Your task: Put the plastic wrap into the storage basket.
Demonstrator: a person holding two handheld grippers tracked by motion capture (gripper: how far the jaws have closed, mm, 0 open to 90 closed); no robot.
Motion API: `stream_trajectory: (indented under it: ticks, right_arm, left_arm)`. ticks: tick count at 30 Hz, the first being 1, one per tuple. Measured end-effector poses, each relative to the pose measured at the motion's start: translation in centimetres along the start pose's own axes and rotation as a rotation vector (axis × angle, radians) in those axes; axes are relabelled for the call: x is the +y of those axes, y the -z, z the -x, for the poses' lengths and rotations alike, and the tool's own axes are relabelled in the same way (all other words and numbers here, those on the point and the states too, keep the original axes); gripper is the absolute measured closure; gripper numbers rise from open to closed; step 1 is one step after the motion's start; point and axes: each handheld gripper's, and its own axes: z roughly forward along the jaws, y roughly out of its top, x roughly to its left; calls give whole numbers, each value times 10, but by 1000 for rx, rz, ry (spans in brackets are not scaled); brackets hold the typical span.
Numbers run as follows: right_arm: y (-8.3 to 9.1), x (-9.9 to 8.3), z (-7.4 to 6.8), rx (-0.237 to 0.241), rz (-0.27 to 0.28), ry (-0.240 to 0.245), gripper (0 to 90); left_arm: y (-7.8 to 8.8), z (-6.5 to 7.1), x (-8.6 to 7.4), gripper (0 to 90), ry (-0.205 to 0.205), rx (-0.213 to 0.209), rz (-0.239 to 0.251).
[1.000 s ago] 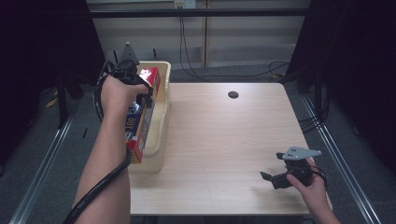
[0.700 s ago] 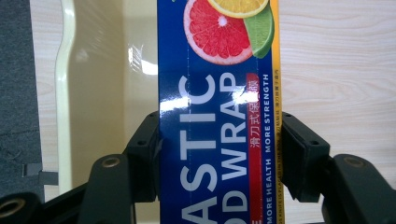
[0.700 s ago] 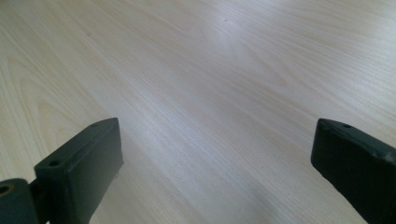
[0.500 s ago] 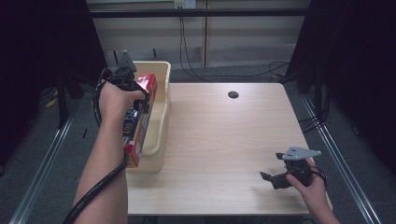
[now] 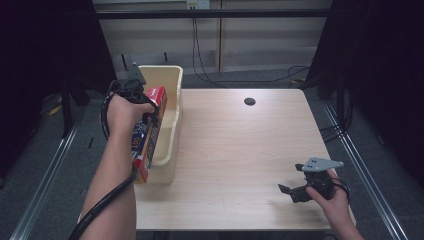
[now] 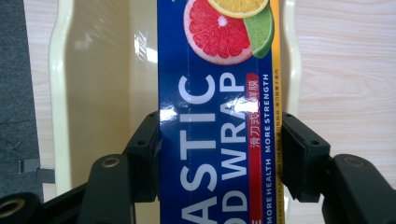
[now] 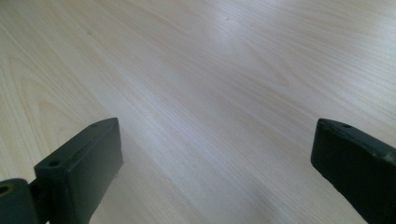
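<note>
High view: the left hand-held gripper [image 5: 134,95] clamps a long plastic wrap box [image 5: 148,135], tilted over the cream tub [image 5: 172,85] at the worktop's [image 5: 240,150] left edge; the right hand-held gripper [image 5: 295,190] rests near the front right corner. Left gripper view: both pads press the box's [image 6: 217,116] sides, tub [image 6: 93,93] beneath. Right gripper view: jaws stand wide, nothing between, bare worktop [image 7: 210,93] ahead.

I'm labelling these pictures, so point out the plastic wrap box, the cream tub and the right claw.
plastic wrap box [image 6: 215,140]: left gripper view, blue printed face between the pads.
cream tub [image 5: 172,80]: high view, far right corner of its rim.
right claw [image 5: 287,190]: high view, between its open fingertips.
</note>
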Motion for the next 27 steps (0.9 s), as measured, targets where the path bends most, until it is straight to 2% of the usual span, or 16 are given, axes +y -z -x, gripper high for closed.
stream_trajectory:
  ticks: [6, 9, 12, 14, 15, 17, 18, 22, 27]
  right_arm:
    - [1, -1, 1, -8, -1, 2, 20]
    - [1, -1, 1, -10, -1, -3, 20]
    - [0, -1, 1, -7, -3, 3, 20]
    - [0, -1, 0, -5, -7, 1, 20]
    - [0, 0, 0, -5, -6, 2, 20]
    - [0, -1, 0, -5, -4, 3, 20]
    - [0, -1, 0, -10, -6, 2, 20]
    - [0, -1, 1, -7, -5, 0, 20]
    - [0, -1, 0, -3, -8, 4, 20]
  left_arm:
    - [-8, -4, 3, 411, -3, 1, -13]
    - [-10, -4, 4, 410, 11, -11, -11]
    - [-13, -5, 6, 410, 12, -5, -9]
    - [-15, -7, 7, 410, -4, -4, -13]
    - [-16, -6, 7, 410, 12, -9, -14]
    - [-19, -8, 8, 410, 1, -10, -24]
    - [-20, -8, 8, 409, -1, 2, -19]
    - [-25, -9, 9, 409, 17, -4, -14]
    - [-28, -8, 10, 408, 10, -3, -25]
